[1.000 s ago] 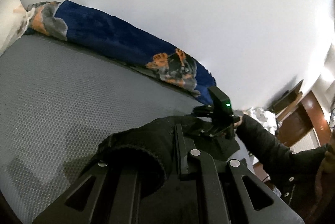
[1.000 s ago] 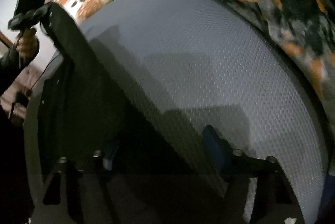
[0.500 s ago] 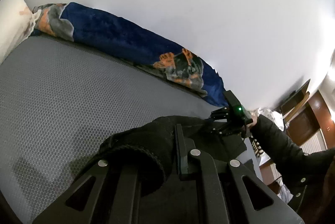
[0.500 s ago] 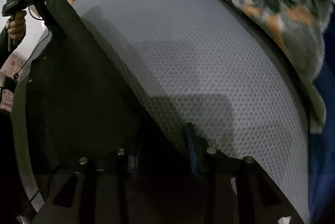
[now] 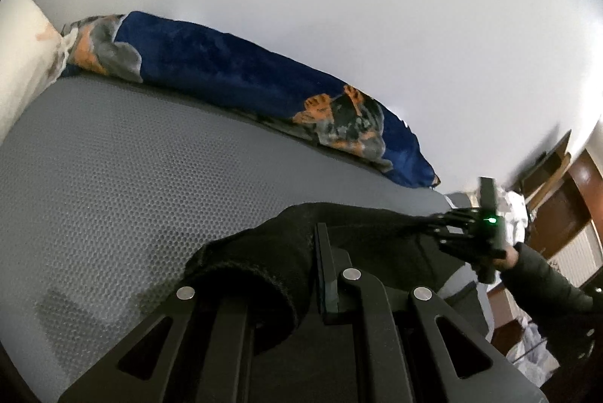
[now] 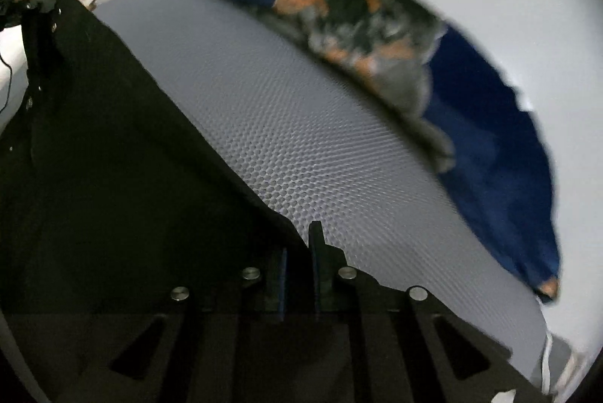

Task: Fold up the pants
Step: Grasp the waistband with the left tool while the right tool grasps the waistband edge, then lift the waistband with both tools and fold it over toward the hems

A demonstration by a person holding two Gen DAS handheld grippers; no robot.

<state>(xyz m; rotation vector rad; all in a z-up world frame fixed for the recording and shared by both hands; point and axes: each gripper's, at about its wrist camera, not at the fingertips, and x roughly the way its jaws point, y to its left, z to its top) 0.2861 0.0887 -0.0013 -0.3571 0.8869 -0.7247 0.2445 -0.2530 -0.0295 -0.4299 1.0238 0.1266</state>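
Black fabric pants point(image 6: 113, 146) stretch across the lower left of the grey honeycomb mattress point(image 6: 301, 124), each end clamped by the left gripper point(image 5: 301, 275) and right gripper point(image 6: 297, 271); hasty lifting could tug cloth free.

Left gripper point(image 5: 320, 267) fingers point(image 5: 325, 271) clamp black pants point(image 5: 264, 252) over grey mattress point(image 5: 132, 176).

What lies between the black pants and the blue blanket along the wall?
Only bare grey honeycomb mattress separates the black pants from the blue blanket; both wrist views show it.
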